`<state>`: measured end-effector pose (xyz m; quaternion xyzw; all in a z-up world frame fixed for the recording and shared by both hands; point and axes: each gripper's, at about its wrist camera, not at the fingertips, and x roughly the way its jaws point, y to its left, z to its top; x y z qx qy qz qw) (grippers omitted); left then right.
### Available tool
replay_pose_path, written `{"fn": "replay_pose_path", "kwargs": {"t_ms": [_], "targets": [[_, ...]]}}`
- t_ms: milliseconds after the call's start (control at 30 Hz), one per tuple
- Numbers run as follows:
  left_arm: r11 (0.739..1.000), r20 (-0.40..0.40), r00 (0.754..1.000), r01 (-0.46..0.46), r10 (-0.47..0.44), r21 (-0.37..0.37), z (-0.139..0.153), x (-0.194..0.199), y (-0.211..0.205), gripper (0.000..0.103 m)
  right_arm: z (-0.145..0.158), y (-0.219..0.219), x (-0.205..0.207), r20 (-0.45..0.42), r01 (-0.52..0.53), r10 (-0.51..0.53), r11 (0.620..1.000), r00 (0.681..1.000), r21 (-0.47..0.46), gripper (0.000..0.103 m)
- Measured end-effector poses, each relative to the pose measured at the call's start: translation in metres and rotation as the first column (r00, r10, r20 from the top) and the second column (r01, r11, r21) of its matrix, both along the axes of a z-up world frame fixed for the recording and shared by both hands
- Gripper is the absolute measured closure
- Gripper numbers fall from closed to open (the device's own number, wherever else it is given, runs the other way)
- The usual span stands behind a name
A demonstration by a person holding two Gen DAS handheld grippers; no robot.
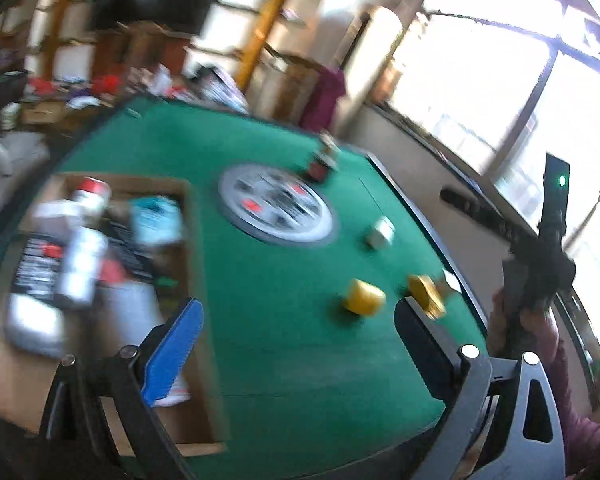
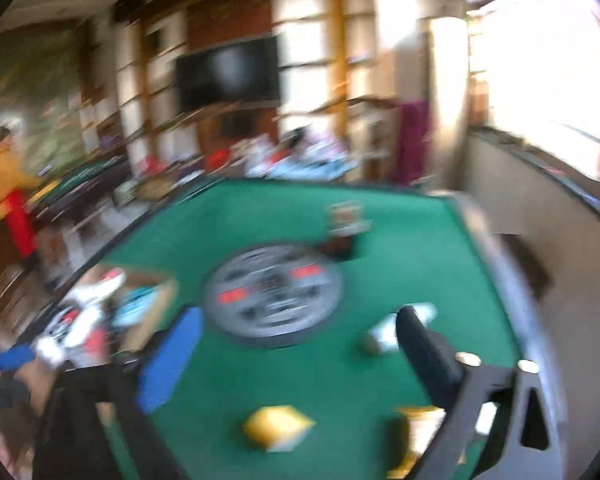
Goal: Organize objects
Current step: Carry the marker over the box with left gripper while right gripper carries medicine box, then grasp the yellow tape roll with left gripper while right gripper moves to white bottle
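Note:
On the green felt table [image 1: 284,344] an open cardboard box [image 1: 196,264] at the left holds cans, packets and a light blue pack, all blurred. Two yellow blocks [image 1: 364,298] [image 1: 426,290] and a small white box [image 1: 380,234] lie loose at the right. My left gripper [image 1: 300,304] is open above the felt beside the box, with nothing between its fingers. My right gripper [image 2: 300,316] is open over the table with its jaws bare. Below it lie a yellow block [image 2: 278,426] and a second one [image 2: 416,432]. The white box [image 2: 388,332] sits by its black finger.
A round grey disc [image 1: 276,208] with red marks lies mid-table, with a dark stacked jar [image 1: 322,160] behind it. A hand holding a black device [image 1: 548,264] is at the right table edge. A person in yellow and red [image 2: 8,184] stands far left. Both views are motion-blurred.

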<state>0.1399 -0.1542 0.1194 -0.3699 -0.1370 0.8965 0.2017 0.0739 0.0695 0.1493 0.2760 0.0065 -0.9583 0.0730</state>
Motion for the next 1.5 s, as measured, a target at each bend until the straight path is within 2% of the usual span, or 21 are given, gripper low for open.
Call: {"fn": "replay_pose_path", "kwargs": {"t_ms": [33,100,233,400,533,667,700,733,767,833,1000,1200,1367,1500], "targets": [[0.999,0.023,0.999,0.044,-0.044,0.009,-0.004,-0.006,0.016,0.007,0.0,0.022,0.0,-0.003,0.064,-0.064,0.998,0.998,-0.014,0.0],[0.996,0.048,0.994,0.094,-0.094,-0.008,-0.01,-0.013,0.042,0.007,-0.01,0.06,-0.004,0.046,0.144,-0.141,0.988,0.989,-0.06,0.0],[0.981,0.049,0.989,0.146,-0.14,-0.13,-0.02,-0.02,0.089,0.007,-0.038,0.102,-0.006,0.11,0.216,-0.202,0.968,0.973,-0.128,0.0],[0.964,0.068,0.988,0.148,-0.137,-0.221,-0.039,-0.034,0.122,0.007,-0.067,0.133,-0.003,0.112,0.281,-0.264,0.942,0.958,-0.185,0.0],[0.936,0.036,0.988,0.155,-0.152,-0.316,-0.054,-0.051,0.147,0.007,-0.075,0.158,0.001,0.095,0.332,-0.319,0.916,0.943,-0.226,0.0],[0.916,0.045,0.984,0.177,-0.173,-0.36,-0.072,-0.071,0.172,0.007,-0.078,0.18,0.0,0.122,0.354,-0.332,0.886,0.935,-0.3,0.0],[0.91,0.049,0.984,0.179,-0.174,-0.374,-0.076,-0.075,0.178,0.008,-0.079,0.183,0.0,0.131,0.359,-0.334,0.881,0.933,-0.307,0.0],[0.906,0.054,0.982,0.188,-0.181,-0.38,-0.079,-0.078,0.182,0.017,-0.079,0.185,-0.001,0.138,0.36,-0.333,0.877,0.933,-0.318,0.0],[0.904,0.056,0.98,0.197,-0.19,-0.378,-0.081,-0.08,0.186,0.026,-0.08,0.186,-0.001,0.141,0.359,-0.33,0.874,0.933,-0.328,0.0],[0.899,0.084,0.977,0.215,-0.198,-0.381,-0.087,-0.084,0.191,0.071,-0.08,0.186,-0.001,0.137,0.355,-0.327,0.874,0.935,-0.331,0.0],[0.926,0.085,0.979,0.204,-0.186,-0.318,-0.082,-0.08,0.179,0.072,-0.08,0.181,-0.001,0.133,0.345,-0.318,0.884,0.939,-0.317,0.0],[0.956,0.017,0.987,0.157,-0.158,-0.248,-0.053,-0.06,0.153,0.071,-0.087,0.178,-0.006,0.153,0.353,-0.321,0.889,0.935,-0.291,0.0],[0.966,-0.017,0.993,0.111,-0.118,-0.233,-0.039,-0.045,0.132,0.071,-0.094,0.173,-0.009,0.168,0.37,-0.337,0.896,0.926,-0.244,0.0],[0.967,-0.046,0.996,0.067,-0.081,-0.248,-0.032,-0.034,0.114,0.071,-0.093,0.167,-0.008,0.152,0.377,-0.351,0.903,0.924,-0.205,0.0]]}}
